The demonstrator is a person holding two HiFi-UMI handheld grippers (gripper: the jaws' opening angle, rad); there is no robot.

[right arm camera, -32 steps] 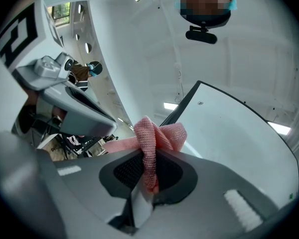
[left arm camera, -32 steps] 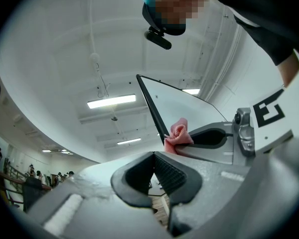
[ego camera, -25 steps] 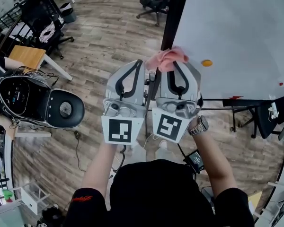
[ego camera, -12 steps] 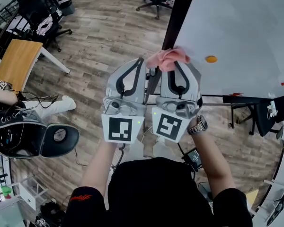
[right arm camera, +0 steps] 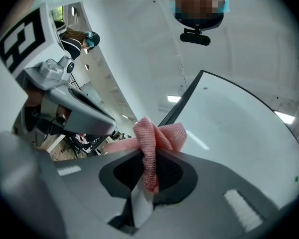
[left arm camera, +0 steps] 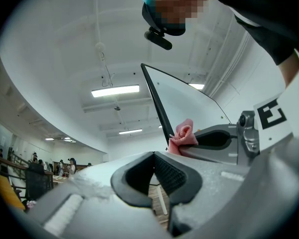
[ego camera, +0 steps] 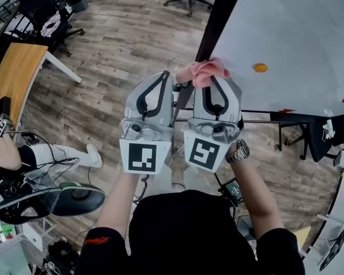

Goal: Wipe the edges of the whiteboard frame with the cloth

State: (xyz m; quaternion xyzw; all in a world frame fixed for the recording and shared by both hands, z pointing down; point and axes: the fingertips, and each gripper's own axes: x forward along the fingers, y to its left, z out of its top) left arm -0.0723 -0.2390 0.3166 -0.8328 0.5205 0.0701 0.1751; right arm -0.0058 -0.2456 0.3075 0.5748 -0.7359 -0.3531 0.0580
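1. Gripping the pink cloth (right arm camera: pixel 154 138), your right claw (right arm camera: pixel 149 180) is clenched on one fold of it, and the bunched rest stands up past the claw's tips.
2. The cloth sits at the black frame (ego camera: pixel 213 24) along the whiteboard's (ego camera: pixel 292 33) left edge, partly over the white surface. You cannot tell from these views whether it presses on the frame.
3. Your left claw (left arm camera: pixel 153 156) is clenched on nothing, tips together. It sits just beside the right claw on the frame's outer side, above the wooden floor (ego camera: pixel 120 44).
4. A small orange spot (ego camera: pixel 260 68) is on the whiteboard to the right of the cloth, apart from it.
5. Your right wrist wears a watch (ego camera: pixel 239 152).
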